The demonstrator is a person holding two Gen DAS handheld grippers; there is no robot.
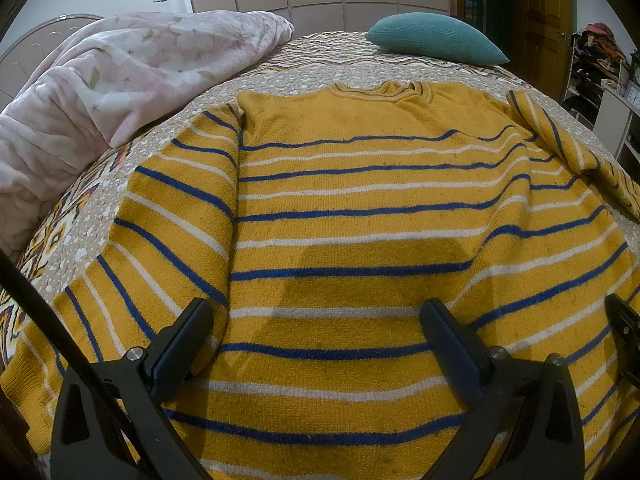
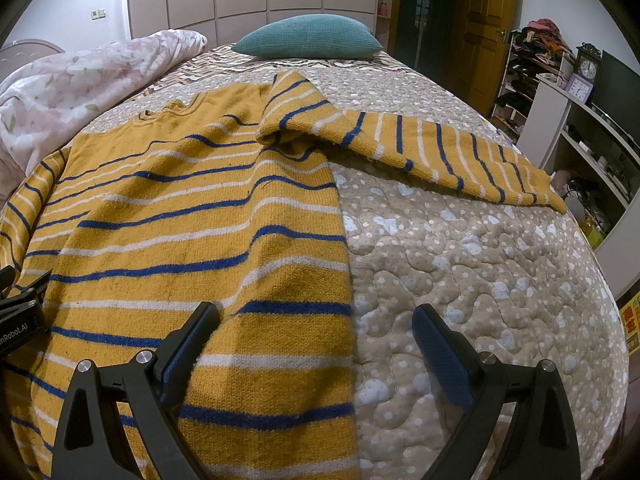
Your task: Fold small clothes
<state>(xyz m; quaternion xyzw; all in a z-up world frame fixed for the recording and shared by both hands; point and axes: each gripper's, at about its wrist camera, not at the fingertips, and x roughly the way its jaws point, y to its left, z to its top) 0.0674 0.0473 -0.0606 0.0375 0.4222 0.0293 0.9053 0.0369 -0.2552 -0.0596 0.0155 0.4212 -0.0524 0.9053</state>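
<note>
A yellow sweater (image 1: 360,200) with blue and white stripes lies flat on the bed, collar far from me. Its left sleeve (image 1: 160,220) is folded alongside the body. Its right sleeve (image 2: 440,152) stretches out to the right on the quilt. My left gripper (image 1: 316,332) is open just above the sweater's lower body. My right gripper (image 2: 316,332) is open over the sweater's right side edge (image 2: 344,280), one finger over the knit, the other over the quilt. The right gripper's tip also shows at the edge of the left wrist view (image 1: 624,320).
The bed has a beige dotted quilt (image 2: 480,260). A pink floral blanket (image 1: 100,80) is heaped at the left. A teal pillow (image 1: 436,38) lies at the far end. Shelves and a white desk (image 2: 580,120) stand to the right of the bed.
</note>
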